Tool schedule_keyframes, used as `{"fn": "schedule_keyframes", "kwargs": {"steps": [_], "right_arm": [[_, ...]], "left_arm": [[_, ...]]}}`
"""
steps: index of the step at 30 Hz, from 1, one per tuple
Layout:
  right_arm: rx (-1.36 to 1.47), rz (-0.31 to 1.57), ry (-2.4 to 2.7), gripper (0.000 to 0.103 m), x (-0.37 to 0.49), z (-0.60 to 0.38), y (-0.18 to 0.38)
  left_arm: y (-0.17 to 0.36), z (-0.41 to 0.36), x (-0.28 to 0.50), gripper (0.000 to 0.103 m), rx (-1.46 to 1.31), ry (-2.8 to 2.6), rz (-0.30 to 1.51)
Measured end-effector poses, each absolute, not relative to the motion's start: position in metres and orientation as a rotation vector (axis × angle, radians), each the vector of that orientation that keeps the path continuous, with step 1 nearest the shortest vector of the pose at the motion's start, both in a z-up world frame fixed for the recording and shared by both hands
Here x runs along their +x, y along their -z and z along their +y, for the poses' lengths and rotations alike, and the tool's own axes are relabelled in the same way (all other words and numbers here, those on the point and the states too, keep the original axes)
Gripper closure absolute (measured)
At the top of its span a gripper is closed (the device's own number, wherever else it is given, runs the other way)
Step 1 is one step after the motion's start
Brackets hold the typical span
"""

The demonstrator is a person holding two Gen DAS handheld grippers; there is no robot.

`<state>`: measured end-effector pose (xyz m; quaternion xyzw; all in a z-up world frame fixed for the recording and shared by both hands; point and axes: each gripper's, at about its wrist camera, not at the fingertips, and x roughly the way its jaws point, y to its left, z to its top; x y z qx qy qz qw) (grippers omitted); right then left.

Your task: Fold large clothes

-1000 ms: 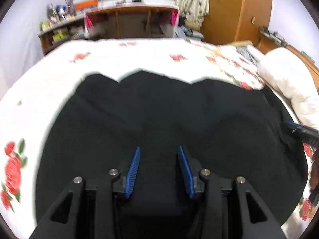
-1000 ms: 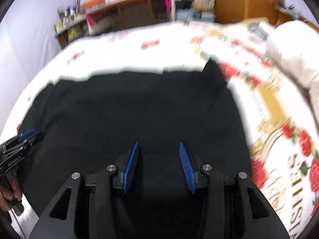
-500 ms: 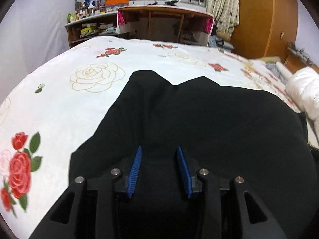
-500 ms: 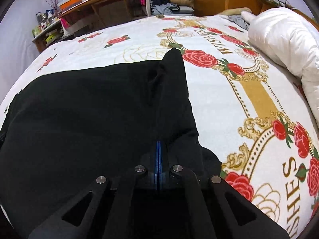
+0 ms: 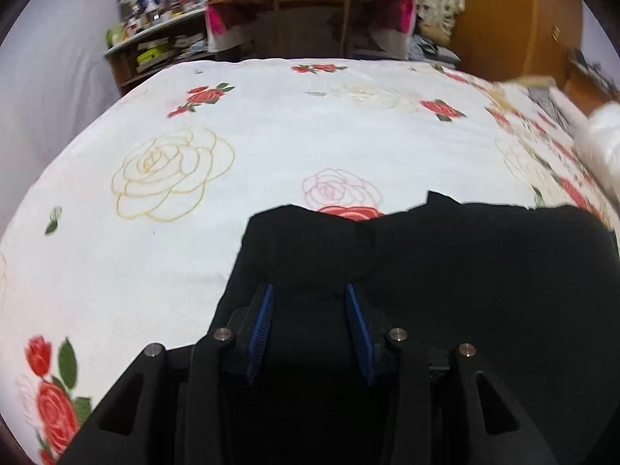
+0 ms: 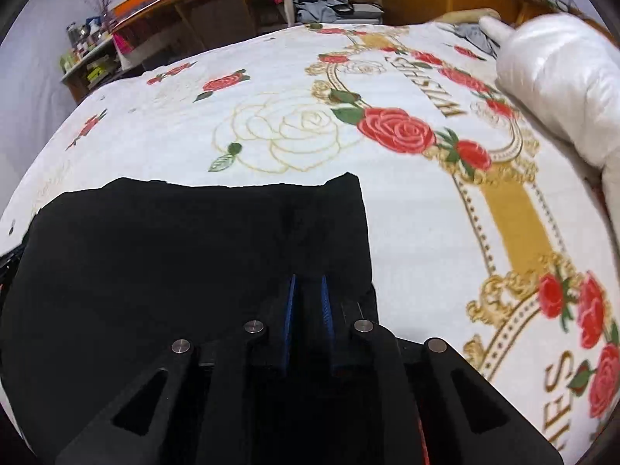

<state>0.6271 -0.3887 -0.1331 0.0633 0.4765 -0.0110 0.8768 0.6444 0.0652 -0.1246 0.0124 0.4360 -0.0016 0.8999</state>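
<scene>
A large black garment [image 5: 465, 271] lies on a white bed cover with red roses [image 5: 232, 155]. In the left wrist view my left gripper [image 5: 309, 290] is open over the garment's near left corner, with black cloth bunched between its blue pads. In the right wrist view the garment [image 6: 174, 252] spreads to the left. My right gripper [image 6: 309, 283] sits at the garment's near right edge, its blue pads a narrow gap apart with black cloth between them.
A white puffy duvet [image 6: 554, 89] lies at the bed's right side. A wooden desk [image 5: 310, 19] and a cluttered shelf [image 5: 155, 42] stand beyond the bed's far end, and a wooden wardrobe [image 5: 515, 15] stands at the back right.
The garment's far edge has come much closer to both grippers, uncovering more bed cover. My right gripper's pads, pressed together half a second ago, now show a narrow gap. My left gripper stays open.
</scene>
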Motion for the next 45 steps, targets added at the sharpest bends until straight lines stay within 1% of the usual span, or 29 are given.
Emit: {"fn": "schedule_keyframes", "kwargs": {"steps": [4, 7, 8, 12, 15, 20, 23, 26, 30, 33, 35, 37, 39, 40, 43, 44, 45], "right_arm": [[0.111, 1.002, 0.046, 0.092, 0.627, -0.384, 0.139], [0.065, 0.992, 0.072, 0.092, 0.619, -0.381, 0.121], [0.063, 0.966, 0.07, 0.09, 0.61, -0.38, 0.109], [0.098, 0.864, 0.016, 0.089, 0.559, -0.381, 0.073], [0.098, 0.827, -0.029, 0.089, 0.512, -0.368, 0.061], [0.098, 0.836, -0.102, 0.087, 0.452, -0.326, 0.072], [0.052, 0.84, -0.142, 0.087, 0.43, -0.293, 0.088], [-0.011, 0.81, -0.125, 0.085, 0.425, -0.28, 0.1], [0.131, 0.914, -0.177, 0.085, 0.445, -0.298, 0.126], [0.012, 0.922, -0.162, 0.085, 0.451, -0.286, 0.124], [-0.055, 0.935, -0.144, 0.085, 0.453, -0.277, 0.12], [-0.039, 0.935, -0.137, 0.085, 0.452, -0.28, 0.101], [-0.011, 0.871, -0.132, 0.084, 0.446, -0.295, 0.082], [-0.009, 0.856, -0.108, 0.08, 0.444, -0.305, 0.078], [0.048, 0.896, -0.028, 0.078, 0.45, -0.342, 0.086], [0.073, 0.911, -0.014, 0.077, 0.451, -0.353, 0.091], [0.1, 0.932, -0.001, 0.072, 0.453, -0.363, 0.099]], "left_arm": [[0.127, 0.06, 0.641, 0.061, 0.058, -0.014, 0.904], [0.108, 0.064, 0.628, 0.062, 0.052, -0.031, 0.89], [0.099, 0.067, 0.621, 0.062, 0.031, -0.021, 0.872], [0.067, 0.079, 0.566, 0.062, 0.001, 0.014, 0.774], [0.055, 0.076, 0.51, 0.062, 0.009, 0.046, 0.716], [0.064, 0.041, 0.445, 0.062, -0.013, 0.131, 0.727], [0.078, 0.007, 0.426, 0.062, 0.011, 0.209, 0.752], [0.099, -0.025, 0.424, 0.062, 0.076, 0.252, 0.774], [0.117, -0.03, 0.439, 0.061, 0.08, 0.246, 0.809], [0.116, -0.034, 0.444, 0.061, 0.106, 0.239, 0.824], [0.107, -0.033, 0.445, 0.061, 0.1, 0.234, 0.851], [0.091, -0.024, 0.44, 0.061, 0.084, 0.216, 0.84], [0.077, -0.002, 0.439, 0.061, 0.076, 0.156, 0.797], [0.075, 0.011, 0.44, 0.061, 0.072, 0.122, 0.788], [0.085, 0.055, 0.453, 0.061, 0.039, -0.008, 0.829], [0.092, 0.069, 0.457, 0.061, 0.015, -0.042, 0.849], [0.098, 0.079, 0.458, 0.061, -0.005, -0.055, 0.861]]}}
